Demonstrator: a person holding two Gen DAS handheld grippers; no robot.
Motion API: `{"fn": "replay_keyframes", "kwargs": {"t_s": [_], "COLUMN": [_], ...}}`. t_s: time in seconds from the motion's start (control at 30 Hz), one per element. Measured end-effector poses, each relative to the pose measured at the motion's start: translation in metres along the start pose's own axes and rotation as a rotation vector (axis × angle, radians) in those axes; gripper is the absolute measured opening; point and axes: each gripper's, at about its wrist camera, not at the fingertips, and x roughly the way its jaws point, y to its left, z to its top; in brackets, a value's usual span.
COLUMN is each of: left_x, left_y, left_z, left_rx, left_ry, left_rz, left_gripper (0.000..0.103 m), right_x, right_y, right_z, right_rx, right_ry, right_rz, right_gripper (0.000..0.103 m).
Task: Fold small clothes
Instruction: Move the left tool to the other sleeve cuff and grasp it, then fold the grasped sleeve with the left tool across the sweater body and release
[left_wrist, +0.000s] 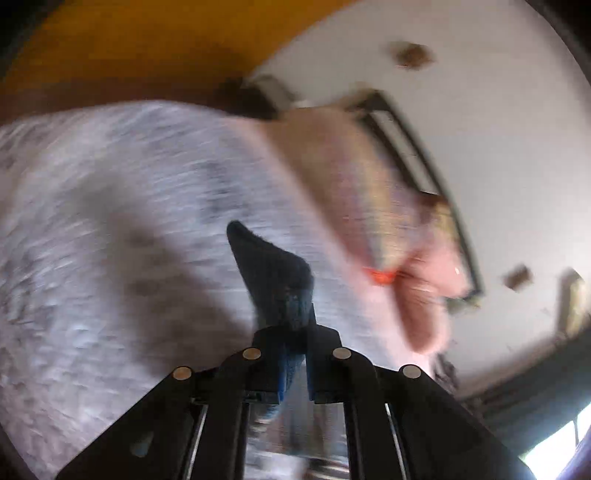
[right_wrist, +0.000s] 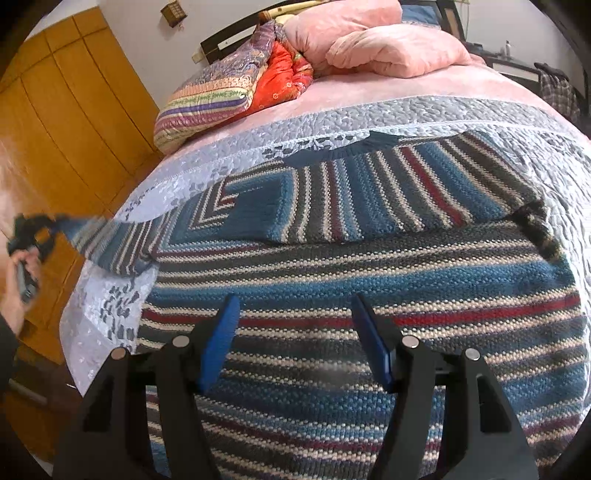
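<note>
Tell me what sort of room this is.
Most likely a bedroom: the striped sweater lies on a quilted bed with a pink duvet, beside a wooden wardrobe.

Bed (right_wrist: 369, 88) with pink sheet, grey-white quilted coverlet (right_wrist: 332, 122) across the near part. Striped knit sweater (right_wrist: 369, 280) lies flat on the coverlet, one sleeve lifted off the bed's left edge. At the head end: folded patterned quilt (right_wrist: 207, 96), red bedding (right_wrist: 280, 81), pink duvet (right_wrist: 388, 48) bunched.
</note>
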Motion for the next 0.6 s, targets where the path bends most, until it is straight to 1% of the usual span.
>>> {"fn": "replay_keyframes", "kwargs": {"t_s": [0.03, 0.07, 0.13, 0.17, 0.2, 0.23, 0.27, 0.37, 0.43, 0.47, 0.6], "left_x": [-0.003, -0.004, -0.003, 0.000, 0.005, 0.010, 0.020, 0.043, 0.065, 0.075, 0.125], "left_y": [-0.028, -0.046, -0.098, -0.113, -0.137, -0.152, -0.173, -0.205, -0.223, -0.231, -0.253], "left_z": [-0.003, -0.005, -0.015, -0.019, -0.028, -0.035, -0.047, -0.076, -0.101, -0.112, -0.175], "left_rx": [0.036, 0.061, 0.127, 0.139, 0.168, 0.190, 0.215, 0.261, 0.278, 0.296, 0.362], "left_ry": [-0.003, -0.005, -0.004, 0.000, 0.010, 0.019, 0.039, 0.086, 0.135, 0.151, 0.251], "left_rz": [-0.040, -0.065, -0.122, -0.145, -0.168, -0.179, -0.198, -0.218, -0.226, -0.220, -0.193], "left_gripper": [0.007, 0.007, 0.007, 0.007, 0.007, 0.007, 0.007, 0.007, 0.007, 0.007, 0.007], "right_x": [-0.004, -0.007, -0.018, -0.023, -0.029, -0.034, -0.036, -0.046, -0.051, -0.052, -0.052], "right_y": [0.000, -0.001, -0.001, -0.002, -0.005, -0.007, -0.008, -0.022, -0.032, -0.037, -0.057], "right_z": [0.000, 0.000, 0.000, 0.001, 0.001, 0.001, 0.001, 0.000, 0.000, -0.001, -0.003], "right_rx": [0.006, 0.009, 0.010, 0.010, 0.011, 0.012, 0.014, 0.030, 0.046, 0.054, 0.085], "right_ry": [-0.004, -0.008, -0.024, -0.029, -0.036, -0.039, -0.041, -0.049, -0.052, -0.053, -0.048], "right_rz": [0.004, 0.005, 0.008, 0.009, 0.009, 0.008, 0.005, -0.002, -0.005, -0.007, -0.013], "right_gripper": [0.063, 0.063, 0.063, 0.063, 0.063, 0.063, 0.063, 0.063, 0.063, 0.063, 0.063]}}
